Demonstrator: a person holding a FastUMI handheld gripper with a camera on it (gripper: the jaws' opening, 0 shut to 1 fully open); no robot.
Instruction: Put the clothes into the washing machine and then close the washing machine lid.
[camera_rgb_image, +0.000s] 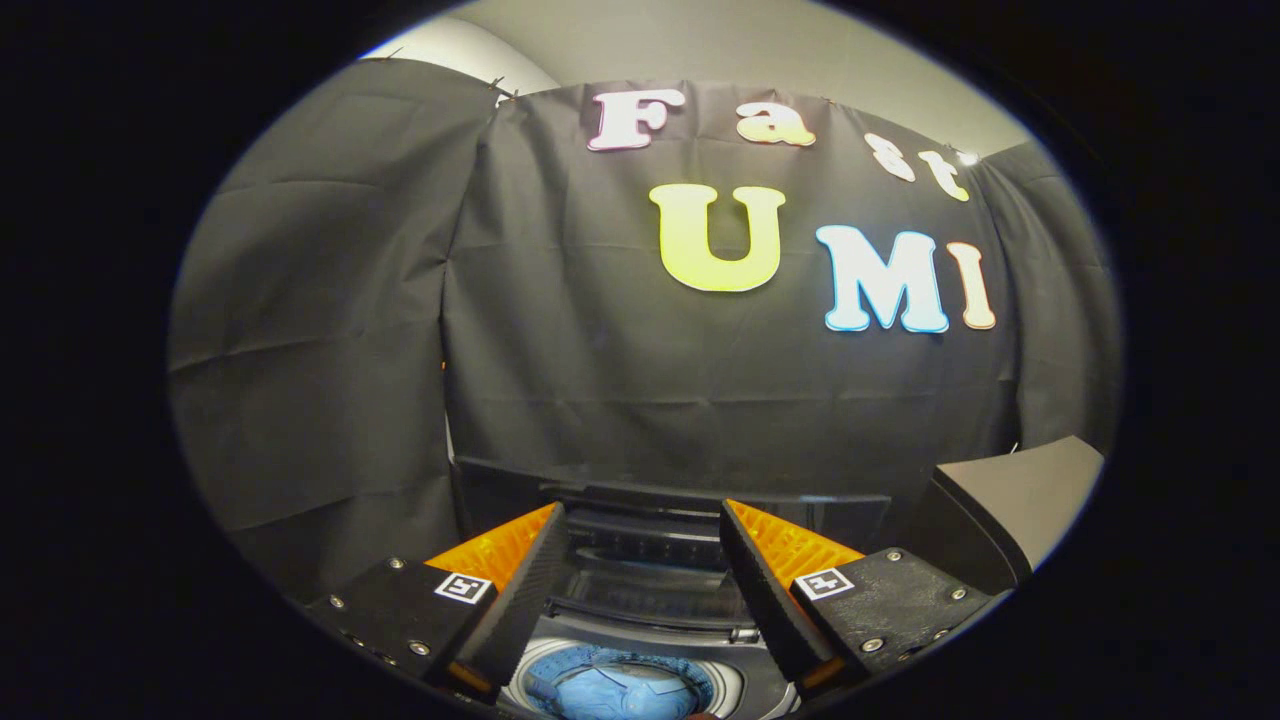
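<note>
My gripper (645, 525) hangs open above the washing machine (660, 600), with a wide gap and nothing between its fingers. Below and between the fingers I see the round drum opening (620, 685) with blue clothes (625, 692) lying inside. The dark lid (660, 490) stands raised at the back of the machine, just beyond the fingertips.
Black cloth walls close the booth behind and to the left of the machine. A dark slanted panel (1015, 490) stands to the right of the right finger, close to the machine.
</note>
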